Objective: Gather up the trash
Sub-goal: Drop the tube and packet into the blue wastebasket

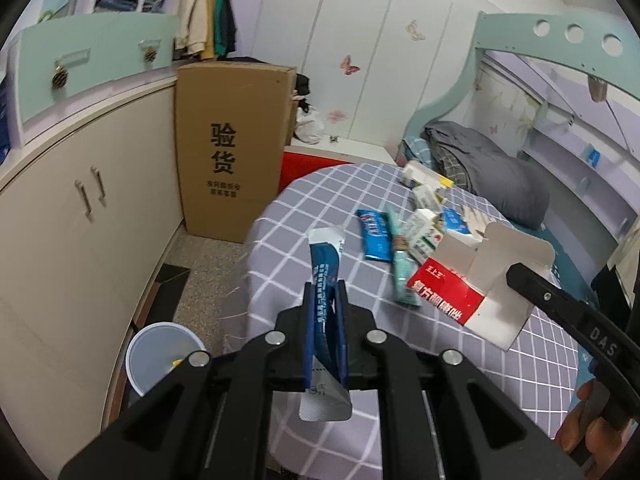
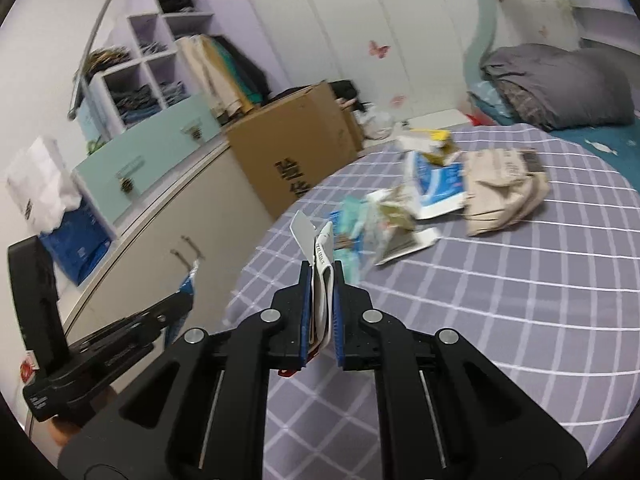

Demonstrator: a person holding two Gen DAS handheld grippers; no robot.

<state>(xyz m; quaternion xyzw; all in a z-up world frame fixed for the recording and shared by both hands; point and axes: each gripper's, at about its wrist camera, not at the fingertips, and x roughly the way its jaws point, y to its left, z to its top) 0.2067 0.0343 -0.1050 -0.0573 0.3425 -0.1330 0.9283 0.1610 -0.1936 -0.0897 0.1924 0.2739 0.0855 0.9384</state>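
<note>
Ahead of the left tongs (image 1: 325, 300) the checked table (image 1: 304, 208) lies bare up to a litter pile (image 1: 416, 232) at their right. Down left of them, a cup (image 1: 160, 356) stands on the floor strip, hemmed by cabinets (image 1: 80, 208) and a carton (image 1: 228, 148).

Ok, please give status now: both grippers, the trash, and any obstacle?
Left gripper shut on blue sachet. Right gripper shut on red-and-white carton. More packets left on table. Bin below left, path clear.
</note>
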